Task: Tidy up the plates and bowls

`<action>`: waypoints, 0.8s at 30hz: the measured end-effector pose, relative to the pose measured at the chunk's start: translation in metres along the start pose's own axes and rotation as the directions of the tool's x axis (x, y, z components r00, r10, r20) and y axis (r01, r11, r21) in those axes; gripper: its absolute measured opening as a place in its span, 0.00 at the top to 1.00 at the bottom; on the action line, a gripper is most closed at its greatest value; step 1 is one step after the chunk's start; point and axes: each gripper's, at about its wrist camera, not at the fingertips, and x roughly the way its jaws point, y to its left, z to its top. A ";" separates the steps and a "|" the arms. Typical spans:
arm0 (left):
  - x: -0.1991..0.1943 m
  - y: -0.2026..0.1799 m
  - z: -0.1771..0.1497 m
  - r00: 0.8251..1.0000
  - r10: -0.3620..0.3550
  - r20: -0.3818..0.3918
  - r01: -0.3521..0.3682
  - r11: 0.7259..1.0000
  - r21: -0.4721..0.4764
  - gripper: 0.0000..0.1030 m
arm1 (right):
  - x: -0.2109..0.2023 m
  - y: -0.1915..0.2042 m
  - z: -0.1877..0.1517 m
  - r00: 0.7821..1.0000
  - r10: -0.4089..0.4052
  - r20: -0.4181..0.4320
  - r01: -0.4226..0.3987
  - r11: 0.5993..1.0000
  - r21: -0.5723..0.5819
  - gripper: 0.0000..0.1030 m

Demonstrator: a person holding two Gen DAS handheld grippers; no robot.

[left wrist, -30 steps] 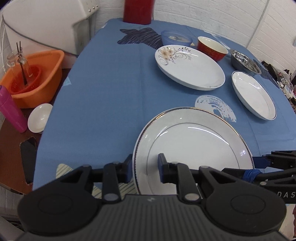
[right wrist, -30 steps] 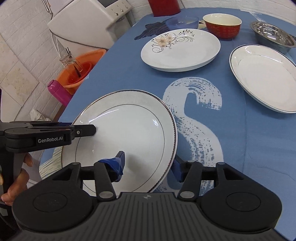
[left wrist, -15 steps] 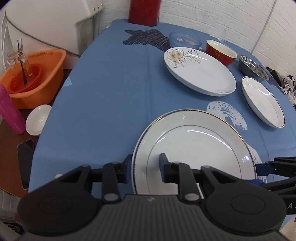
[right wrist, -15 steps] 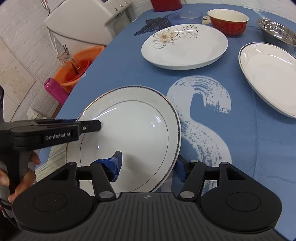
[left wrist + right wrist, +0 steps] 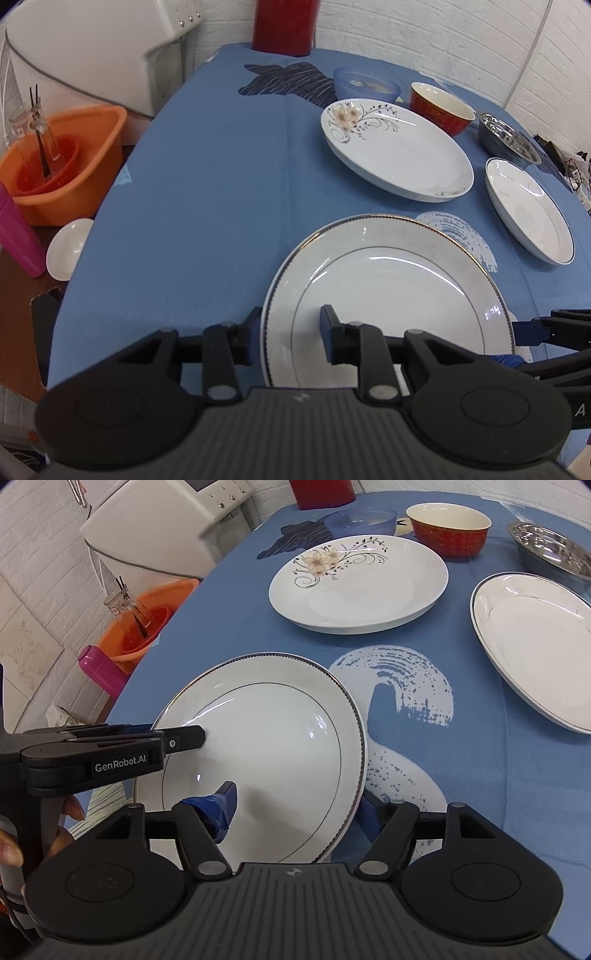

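Plate sits near tablecloth edge; open cloth at 10 o'clock. Left gripper and right gripper both straddle its rim, jaws wide, not clamped.

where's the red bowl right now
The red bowl sits at the table's far end, between the blue glass bowl on its left and the steel bowl on its right, just behind the flower-patterned plate.
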 end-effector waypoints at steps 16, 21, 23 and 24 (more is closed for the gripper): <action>-0.011 0.013 0.085 0.991 -0.076 0.111 0.080 0.996 -0.034 0.48 | -0.051 -0.053 0.080 0.972 -0.105 0.212 0.107 0.994 0.004 0.46; 0.041 0.002 0.131 0.993 -0.120 0.013 0.121 0.990 -0.074 0.45 | 0.001 -0.074 0.146 0.970 -0.198 0.138 0.204 0.979 -0.027 0.45; 0.061 0.000 0.140 0.995 -0.100 -0.021 0.098 0.992 -0.083 0.44 | 0.023 -0.084 0.161 0.973 -0.214 0.092 0.216 0.976 -0.019 0.45; 0.069 -0.002 0.144 0.996 -0.081 -0.035 0.078 0.994 -0.080 0.44 | 0.032 -0.089 0.165 0.973 -0.218 0.072 0.219 0.976 -0.011 0.45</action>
